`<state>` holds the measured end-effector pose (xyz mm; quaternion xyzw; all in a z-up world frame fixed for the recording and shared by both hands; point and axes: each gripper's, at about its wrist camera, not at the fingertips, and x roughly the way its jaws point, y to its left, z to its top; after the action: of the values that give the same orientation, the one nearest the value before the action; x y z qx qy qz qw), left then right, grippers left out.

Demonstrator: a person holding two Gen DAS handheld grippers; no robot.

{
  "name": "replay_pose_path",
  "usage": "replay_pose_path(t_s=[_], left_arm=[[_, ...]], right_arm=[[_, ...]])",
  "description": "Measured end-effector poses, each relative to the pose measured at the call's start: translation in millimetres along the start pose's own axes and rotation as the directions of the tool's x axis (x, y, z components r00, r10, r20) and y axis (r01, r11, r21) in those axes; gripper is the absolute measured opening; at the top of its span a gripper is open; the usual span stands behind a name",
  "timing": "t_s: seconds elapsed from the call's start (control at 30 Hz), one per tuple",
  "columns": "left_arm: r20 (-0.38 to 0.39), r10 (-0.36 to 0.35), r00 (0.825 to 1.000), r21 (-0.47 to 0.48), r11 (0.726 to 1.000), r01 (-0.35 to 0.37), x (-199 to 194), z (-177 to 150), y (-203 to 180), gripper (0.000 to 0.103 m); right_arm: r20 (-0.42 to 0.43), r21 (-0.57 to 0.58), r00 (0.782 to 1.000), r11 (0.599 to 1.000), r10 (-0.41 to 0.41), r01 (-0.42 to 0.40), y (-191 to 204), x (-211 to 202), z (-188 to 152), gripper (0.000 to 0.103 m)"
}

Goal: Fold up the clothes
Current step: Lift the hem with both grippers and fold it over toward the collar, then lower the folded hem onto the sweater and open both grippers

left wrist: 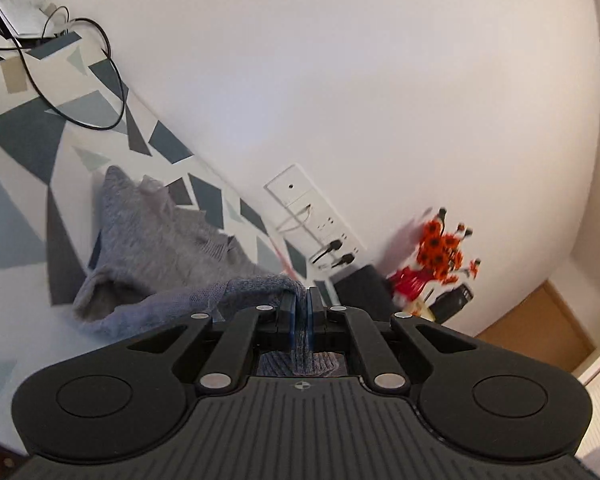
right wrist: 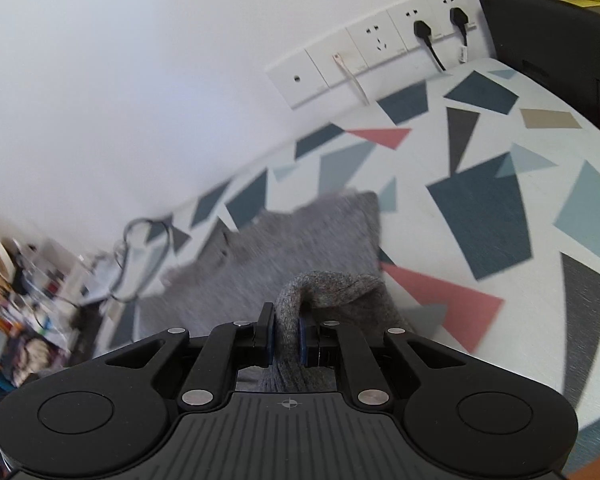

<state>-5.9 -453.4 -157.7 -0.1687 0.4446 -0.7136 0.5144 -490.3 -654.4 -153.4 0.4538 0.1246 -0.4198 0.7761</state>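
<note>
Left gripper (left wrist: 300, 300) and right gripper (right wrist: 286, 320) fingers each clamped on grey knitted sweater (left wrist: 152, 232), lifted off geometric-patterned table (right wrist: 480, 200).

A white wall (left wrist: 340, 80) backs the table (right wrist: 500, 128), whose white cover carries blue, grey, tan and pink angular patches. A row of white wall sockets (right wrist: 380, 46) holds two black plugs (right wrist: 423, 29) and a pale cable. A black looped cable (left wrist: 100, 80) lies on the table. Orange artificial flowers (left wrist: 440, 250) stand beside a black box (right wrist: 560, 24). Blurred clutter (right wrist: 28, 300) fills the right wrist view's left edge.
</note>
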Motion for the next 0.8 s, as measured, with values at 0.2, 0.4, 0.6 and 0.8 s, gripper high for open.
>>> replay_pose_path(t_s=[0.2, 0.4, 0.6, 0.8], left_arm=[[0.001, 0.039, 0.999, 0.03, 0.999, -0.039, 33, 36, 4, 0.005], [-0.012, 0.131, 0.991, -0.008, 0.991, -0.131, 81, 70, 34, 0.005], [-0.088, 0.304, 0.949, -0.069, 0.948, -0.31, 130, 89, 90, 0.006], [-0.137, 0.431, 0.892, 0.172, 0.897, -0.407, 152, 102, 87, 0.031]], right_arm=[[0.027, 0.083, 1.0, 0.997, 0.004, -0.006, -7, 17, 20, 0.01], [0.028, 0.141, 0.998, 0.989, -0.05, 0.045, -17, 52, 40, 0.01], [-0.018, 0.239, 0.992, 0.963, -0.125, 0.126, -36, 95, 45, 0.013], [0.022, 0.284, 0.985, 0.946, -0.169, 0.156, -45, 90, 49, 0.025]])
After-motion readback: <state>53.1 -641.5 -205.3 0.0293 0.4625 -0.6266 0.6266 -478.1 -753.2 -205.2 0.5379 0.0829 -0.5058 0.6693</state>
